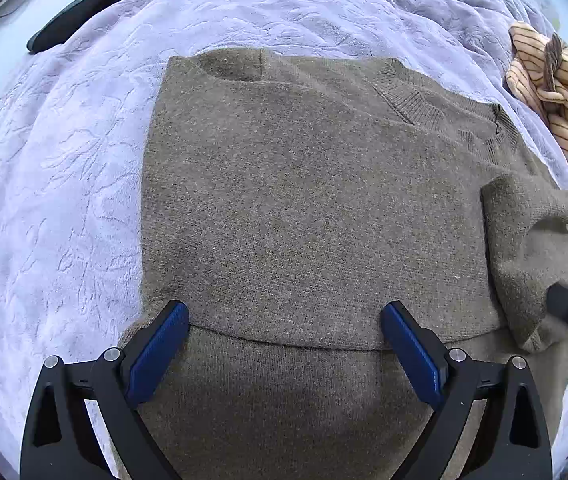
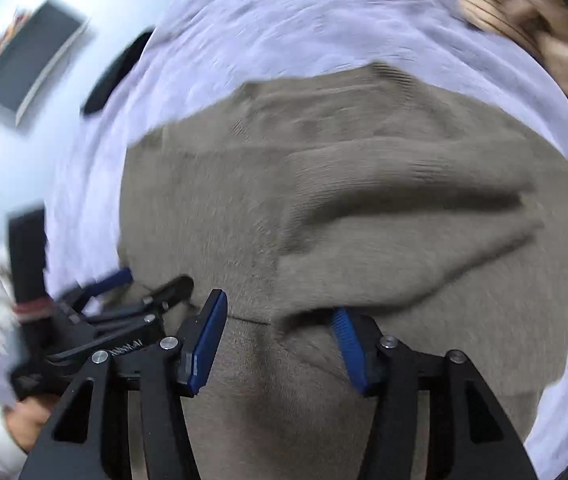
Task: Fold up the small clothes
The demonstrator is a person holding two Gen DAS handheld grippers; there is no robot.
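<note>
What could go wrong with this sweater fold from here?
1. The sleeve lies bunched on the olive sweater, not flat; folding over it would likely leave a lump.
2. The folded edge sits between the open left gripper pads; a careless close might grab only one layer.
3. The striped garment lies close to the sweater's collar side; a sweep that way could snag it.

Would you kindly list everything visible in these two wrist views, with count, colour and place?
sweater: one, olive-brown, partly folded at centre of blanket
blanket: one, lilac, under the sweater
striped garment: one, tan with dark stripes, crumpled at far right
dark flat item: one, black, far left blanket edge
laptop-like device: one, grey, blurred, far left
left gripper: jaws open over sweater's near fold
right gripper: jaws open over sweater
hand: one, holding left gripper
</note>
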